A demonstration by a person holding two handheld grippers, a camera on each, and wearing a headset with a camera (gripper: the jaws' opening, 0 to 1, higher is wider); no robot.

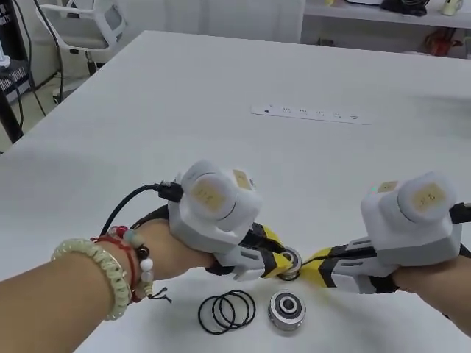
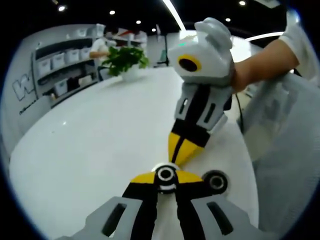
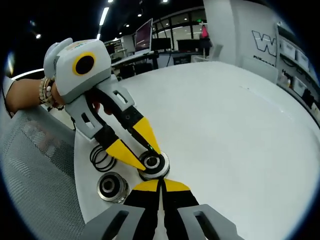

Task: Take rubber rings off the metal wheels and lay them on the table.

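Now, low in the middle of the head view, two hand-held grippers meet tip to tip over a white desk [image 1: 221, 110]. The left hand-held gripper [image 2: 165, 179] comes in from the left side of that view. Its yellow jaws sit on both sides of a small metal wheel [image 1: 291, 259] and squeeze it tight, holding it just above the desk. The right hand-held gripper [image 3: 160, 186] comes in from the right side. Its two jaws are pressed together, with only a thin line between them. Their tips touch the edge of the held wheel. It is too small to see if a bit of rubber is pinched between them. At the bottom of the head view, three black rubber rings [image 1: 227, 310] lie flat on the desk and lap over each other. A second wheel [image 1: 286, 309] lies just to the right of them, close but not touching. Both are right below the grippers. The hand on the left wears bead bracelets [image 1: 110, 276] at the wrist. Far up the desk, in the upper middle of the head view, lies a long white power strip [image 1: 309, 113]. In the left gripper view, a green plant [image 2: 122, 57] stands at the upper left.
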